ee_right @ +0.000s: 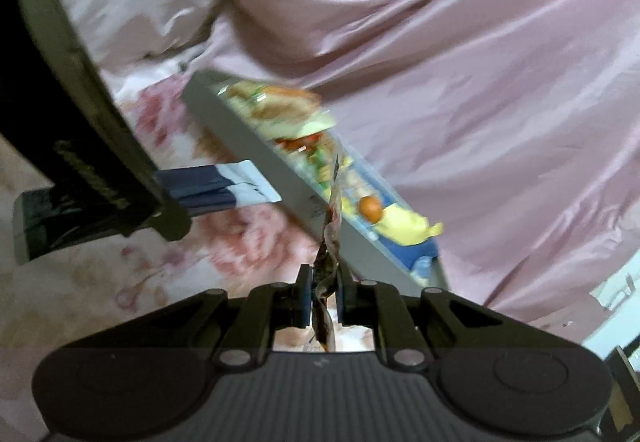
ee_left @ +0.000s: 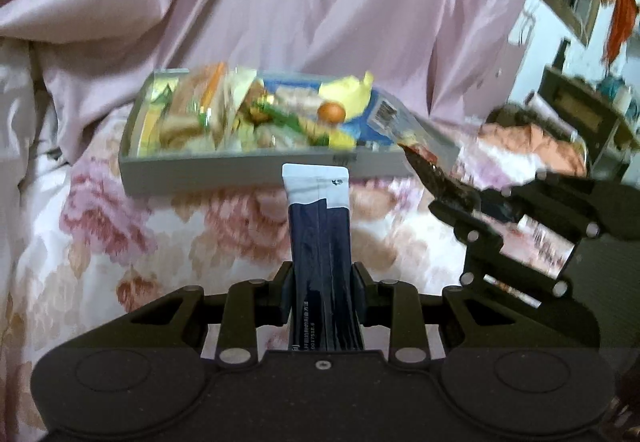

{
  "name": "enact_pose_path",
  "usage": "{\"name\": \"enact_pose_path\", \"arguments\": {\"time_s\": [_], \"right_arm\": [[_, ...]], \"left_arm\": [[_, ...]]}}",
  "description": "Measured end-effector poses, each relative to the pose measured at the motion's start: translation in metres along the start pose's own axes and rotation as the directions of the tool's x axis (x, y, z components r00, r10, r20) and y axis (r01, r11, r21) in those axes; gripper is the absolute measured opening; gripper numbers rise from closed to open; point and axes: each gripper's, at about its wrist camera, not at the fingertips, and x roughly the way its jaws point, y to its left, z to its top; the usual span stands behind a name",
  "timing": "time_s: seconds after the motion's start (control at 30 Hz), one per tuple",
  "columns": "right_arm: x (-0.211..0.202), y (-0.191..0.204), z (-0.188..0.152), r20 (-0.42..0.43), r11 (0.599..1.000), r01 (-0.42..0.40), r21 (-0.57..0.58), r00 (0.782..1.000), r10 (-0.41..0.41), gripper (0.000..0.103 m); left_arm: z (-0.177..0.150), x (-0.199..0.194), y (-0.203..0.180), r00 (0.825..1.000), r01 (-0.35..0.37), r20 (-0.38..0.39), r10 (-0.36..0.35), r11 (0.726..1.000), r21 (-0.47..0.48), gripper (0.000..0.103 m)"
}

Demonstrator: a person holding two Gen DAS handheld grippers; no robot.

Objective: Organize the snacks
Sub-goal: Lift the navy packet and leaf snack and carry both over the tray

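Left wrist: left hand-held gripper point(ee_left: 322, 292) clenched on navy sachet point(ee_left: 320, 238), snack tray point(ee_left: 224, 170) beyond

Rumpled pink quilt point(ee_left: 280, 2) over a floral bedsheet point(ee_left: 80, 242), cluttered shelf point(ee_left: 580, 110) beyond.

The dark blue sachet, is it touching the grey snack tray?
Apart. The right wrist view shows floral bedding between the dark blue sachet, clamped in the left gripper, and the grey snack tray.

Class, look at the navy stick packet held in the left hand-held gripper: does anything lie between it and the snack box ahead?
Nothing visible does. The navy stick packet, clamped in the left hand-held gripper, faces the gray snack box across bare floral bedsheet. The right hand-held gripper sits off to the side.
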Motion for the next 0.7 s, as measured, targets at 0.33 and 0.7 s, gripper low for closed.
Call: {"name": "enact_pose_path", "arguments": {"time_s": [0.33,0.7], "right_arm": [[0.007,-0.033,0.017,0.141,0.979,0.121,0.162,0.979,-0.144,0.013],[0.071,-0.086,0.008,0.165,0.947,0.15,0.283,0.965,-0.202,0.013]], "left_arm": [[0.054,-0.003,-0.01,0.989,-0.015,0.144,0.023,0.998,-0.062,0.032],[0.126,0.075,-0.03,0.987,0.01,0.158,0.015,0.987,-0.159,0.032]]}}
